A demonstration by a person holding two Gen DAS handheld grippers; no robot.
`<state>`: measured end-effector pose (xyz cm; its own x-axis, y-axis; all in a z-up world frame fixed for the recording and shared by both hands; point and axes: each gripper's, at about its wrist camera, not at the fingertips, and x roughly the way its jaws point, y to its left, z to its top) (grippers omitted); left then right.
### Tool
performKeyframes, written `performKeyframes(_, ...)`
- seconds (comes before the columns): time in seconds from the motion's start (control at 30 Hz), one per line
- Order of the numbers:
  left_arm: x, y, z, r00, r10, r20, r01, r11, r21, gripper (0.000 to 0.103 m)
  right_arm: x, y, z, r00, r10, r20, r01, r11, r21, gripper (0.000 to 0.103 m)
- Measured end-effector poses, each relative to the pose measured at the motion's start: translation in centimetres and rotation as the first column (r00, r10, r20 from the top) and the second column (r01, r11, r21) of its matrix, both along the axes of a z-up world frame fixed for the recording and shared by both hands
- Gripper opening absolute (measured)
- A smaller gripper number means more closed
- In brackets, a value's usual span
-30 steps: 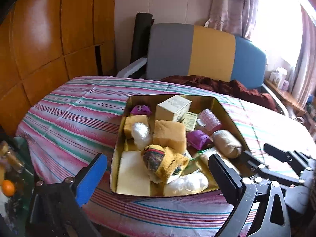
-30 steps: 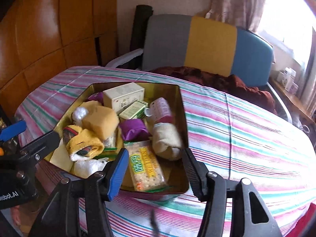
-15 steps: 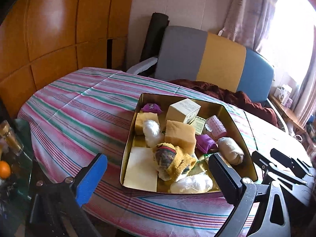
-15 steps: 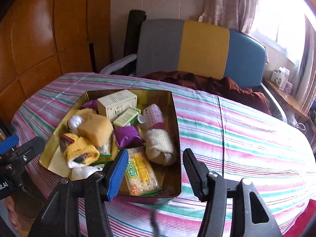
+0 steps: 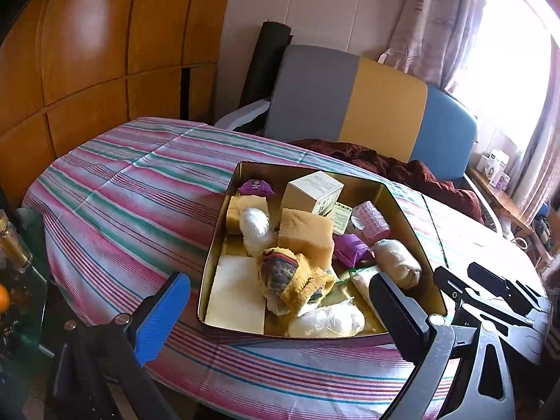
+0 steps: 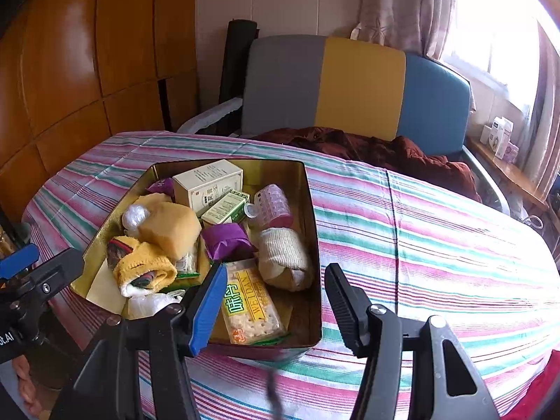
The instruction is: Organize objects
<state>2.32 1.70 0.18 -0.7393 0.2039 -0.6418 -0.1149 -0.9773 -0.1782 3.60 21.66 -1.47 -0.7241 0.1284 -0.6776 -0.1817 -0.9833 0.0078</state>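
A gold tin (image 5: 210,255) sits on the striped tablecloth and is packed with items. Among them are a white box (image 5: 311,192), a tan sponge (image 5: 306,234), a yellow sock bundle (image 5: 297,280), a purple packet (image 5: 350,250), a pink roller (image 5: 371,217) and a beige sock roll (image 5: 397,262). My left gripper (image 5: 280,315) hovers open before the tin's near edge, holding nothing. My right gripper (image 6: 276,308) is open over the tin's (image 6: 315,245) near right corner, above a cracker packet (image 6: 250,304), with its pads off everything. Each gripper shows at the edge of the other's view.
The striped tablecloth (image 6: 420,238) runs bare to the tin's right and left. Behind stands a grey, yellow and blue chair (image 5: 367,105) with a dark red garment (image 6: 367,147). Wood panelling lines the left wall. A bottle (image 5: 12,241) stands on a low glass table at far left.
The left gripper's view has rolled a little and drawn slightly back from the tin. The right gripper has stayed nearly still. Both jaws stand as wide as before.
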Motion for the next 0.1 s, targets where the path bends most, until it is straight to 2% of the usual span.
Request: performKeyframes(0.1,0.04,0.11,0.06,1.000,0.001,-0.005,-0.001,1.000,-0.010,0.103,-0.09,-0.06,-0.10,1.000,0.002,0.002,-0.002,1.000,-0.002,0.059)
